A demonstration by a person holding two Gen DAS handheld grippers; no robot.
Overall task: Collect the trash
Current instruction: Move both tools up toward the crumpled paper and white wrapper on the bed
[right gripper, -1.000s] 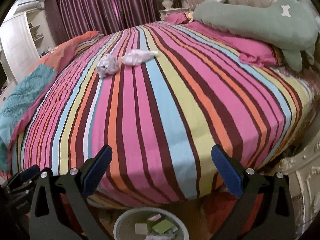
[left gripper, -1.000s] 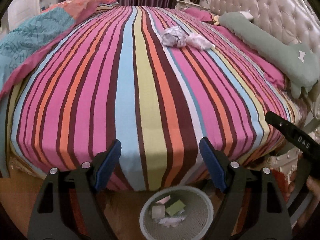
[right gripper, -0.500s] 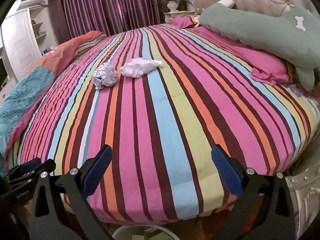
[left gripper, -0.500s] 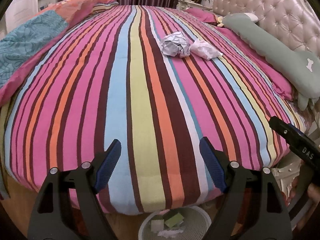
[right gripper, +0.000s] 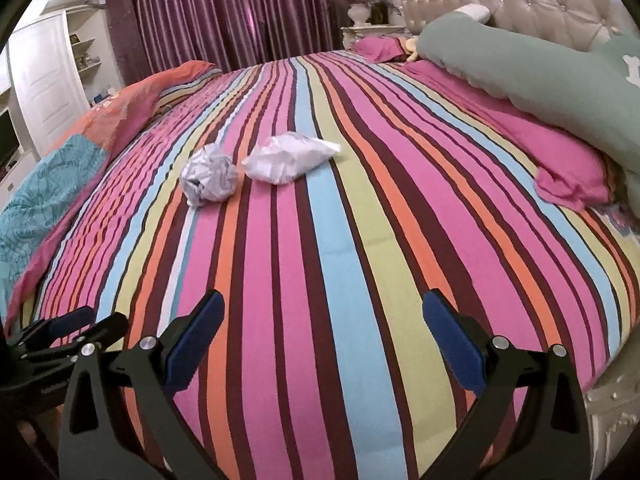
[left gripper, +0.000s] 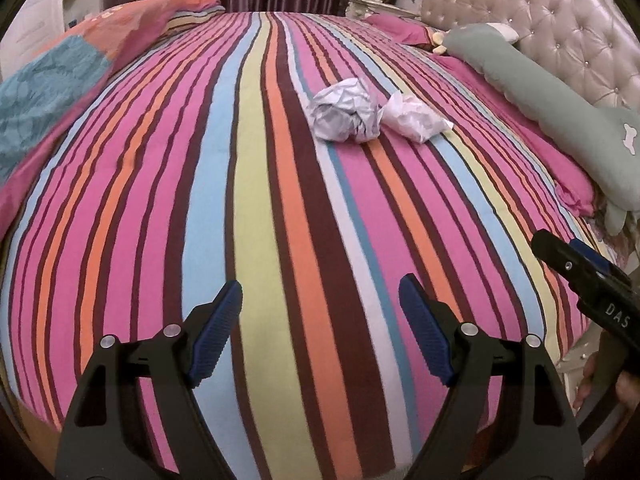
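The left tool (left gripper: 320,320) hangs over the near part of a bed with a striped cover of pink, orange, blue and yellow (left gripper: 260,200), its two blue pads wide apart with nothing between them. Farther on the cover lie a crumpled grey-white paper ball (left gripper: 344,112) and a crumpled white tissue (left gripper: 416,118), just beside each other, perhaps touching. A long green plush pillow (left gripper: 560,104) lies along the tufted headboard (left gripper: 560,20). The right tool (left gripper: 584,276) shows partly at the right edge.
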